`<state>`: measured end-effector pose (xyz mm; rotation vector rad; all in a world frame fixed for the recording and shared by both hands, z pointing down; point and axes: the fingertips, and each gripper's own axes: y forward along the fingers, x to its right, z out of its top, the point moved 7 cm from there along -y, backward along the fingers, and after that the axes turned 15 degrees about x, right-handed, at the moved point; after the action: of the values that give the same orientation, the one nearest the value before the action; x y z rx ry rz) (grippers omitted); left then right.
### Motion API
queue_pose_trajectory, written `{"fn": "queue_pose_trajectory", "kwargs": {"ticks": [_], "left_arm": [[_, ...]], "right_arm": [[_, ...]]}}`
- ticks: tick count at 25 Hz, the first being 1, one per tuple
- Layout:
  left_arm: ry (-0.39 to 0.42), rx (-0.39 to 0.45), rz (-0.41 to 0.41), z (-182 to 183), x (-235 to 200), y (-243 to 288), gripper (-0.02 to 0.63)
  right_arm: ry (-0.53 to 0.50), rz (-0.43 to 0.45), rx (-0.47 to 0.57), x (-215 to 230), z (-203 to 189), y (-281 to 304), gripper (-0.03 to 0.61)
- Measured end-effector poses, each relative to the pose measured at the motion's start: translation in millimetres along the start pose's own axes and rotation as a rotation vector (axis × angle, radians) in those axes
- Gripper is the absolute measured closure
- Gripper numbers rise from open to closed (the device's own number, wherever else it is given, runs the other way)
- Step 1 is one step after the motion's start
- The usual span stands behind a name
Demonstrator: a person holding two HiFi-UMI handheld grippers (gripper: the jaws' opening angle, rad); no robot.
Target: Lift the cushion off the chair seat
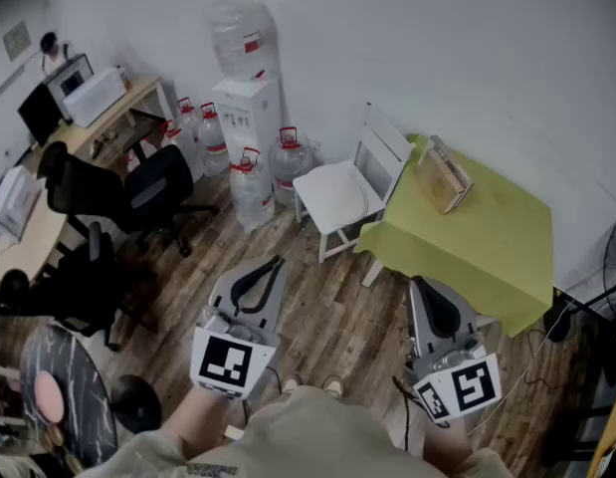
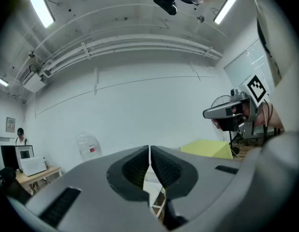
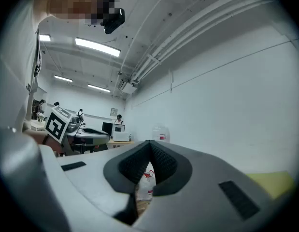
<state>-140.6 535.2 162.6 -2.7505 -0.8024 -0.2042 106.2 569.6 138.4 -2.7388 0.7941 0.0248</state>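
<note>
Step in hand: approach; the lift is not begun. Left gripper [image 1: 276, 263] and right gripper [image 1: 420, 283], at lower frame, are both pressed together, empty and well apart from the work. Cushion [image 1: 337, 194]: a flat, white, squarish pad lying on the seat of the white chair [image 1: 385, 145] at frame centre, beside the green-clothed table [image 1: 487, 237]. Judged thin and soft. Next move calls for advancing, spreading both jaws and pinching opposite edges
</note>
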Motion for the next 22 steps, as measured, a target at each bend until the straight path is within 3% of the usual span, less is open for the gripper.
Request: {"fn": "queue_pose_trajectory", "kwargs": {"ticks": [22], "left_arm": [[-0.008,-0.018,0.040,7.7,64.4,27.4,0.584]], "right_arm": [[0.085,-0.020,0.044,71.7,-5.9,-52.3,0.555]]}}
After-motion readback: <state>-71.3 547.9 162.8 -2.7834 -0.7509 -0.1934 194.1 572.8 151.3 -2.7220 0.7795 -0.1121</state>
